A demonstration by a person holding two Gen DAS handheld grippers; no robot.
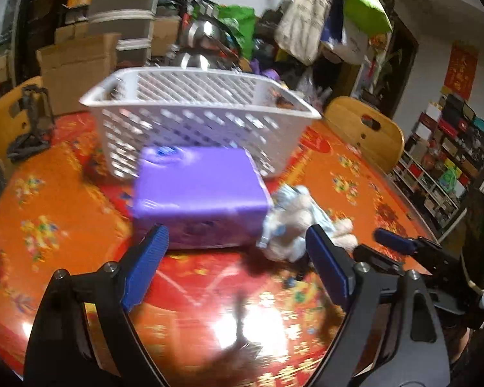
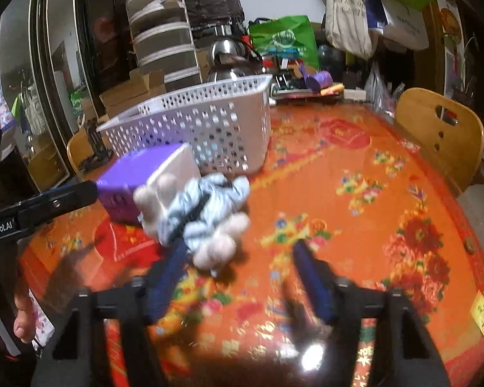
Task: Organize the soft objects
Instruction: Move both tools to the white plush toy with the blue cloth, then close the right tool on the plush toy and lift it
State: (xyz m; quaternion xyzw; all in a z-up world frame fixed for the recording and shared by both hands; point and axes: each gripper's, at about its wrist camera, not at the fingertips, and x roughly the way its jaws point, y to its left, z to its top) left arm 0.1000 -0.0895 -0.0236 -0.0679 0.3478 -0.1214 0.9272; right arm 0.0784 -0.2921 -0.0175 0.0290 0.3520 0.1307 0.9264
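I'm holding both hand-held grippers, left point(image 1: 234, 242) & right point(image 2: 238, 258), wide open, empty; the soft toy point(image 2: 198, 216) is lying, maybe touching, the purple pack point(image 1: 200, 190).

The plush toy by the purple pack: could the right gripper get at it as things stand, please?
Probably yes: the right gripper is open, the plush toy lies just ahead of its jaws on the table, nothing between.
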